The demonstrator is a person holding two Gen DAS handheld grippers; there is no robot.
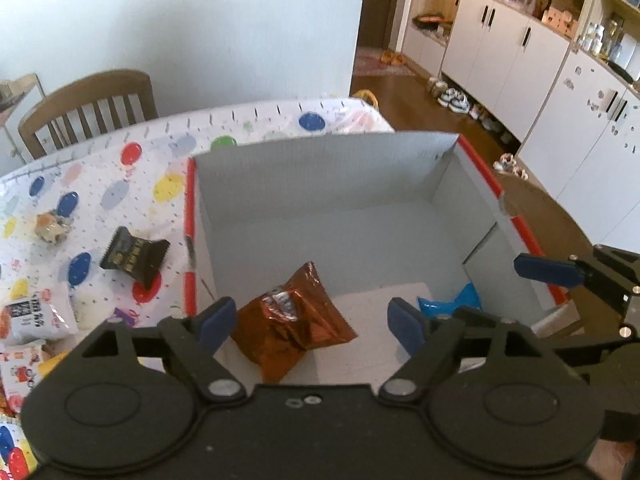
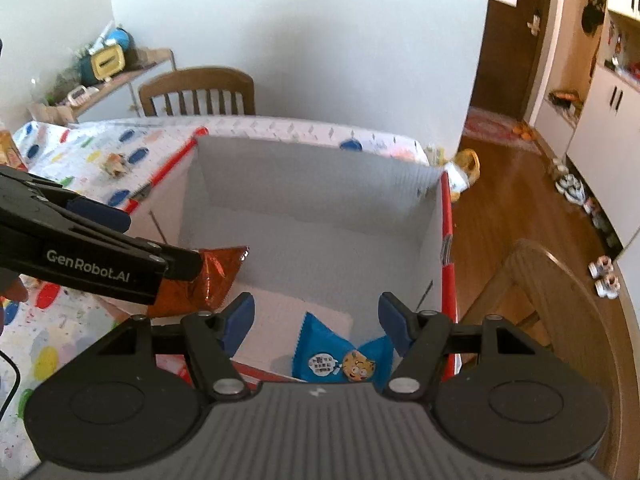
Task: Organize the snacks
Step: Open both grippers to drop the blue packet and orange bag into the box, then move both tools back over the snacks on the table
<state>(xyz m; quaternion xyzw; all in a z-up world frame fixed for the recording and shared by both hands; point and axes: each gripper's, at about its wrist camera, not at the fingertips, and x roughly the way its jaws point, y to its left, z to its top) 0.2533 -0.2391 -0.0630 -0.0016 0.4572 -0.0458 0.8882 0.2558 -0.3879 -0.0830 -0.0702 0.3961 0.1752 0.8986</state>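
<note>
A white cardboard box (image 1: 320, 176) with a red rim stands open on the table, and both grippers hang over its near side. An orange foil snack packet (image 1: 292, 320) lies on the box floor between the blue pads of my left gripper (image 1: 312, 322), which is open and does not press on it. In the right wrist view, a blue snack packet (image 2: 340, 356) with a cartoon face lies on the floor of the box (image 2: 312, 184), below my open right gripper (image 2: 318, 320). There the left gripper (image 2: 156, 240) reaches in from the left beside the orange packet (image 2: 212, 276).
On the balloon-print tablecloth (image 1: 120, 184) left of the box lie a black packet (image 1: 134, 256), a small wrapped snack (image 1: 50, 226) and white packets (image 1: 32, 316). A wooden chair (image 1: 88, 108) stands behind the table; another chair (image 2: 552, 292) stands right of the box.
</note>
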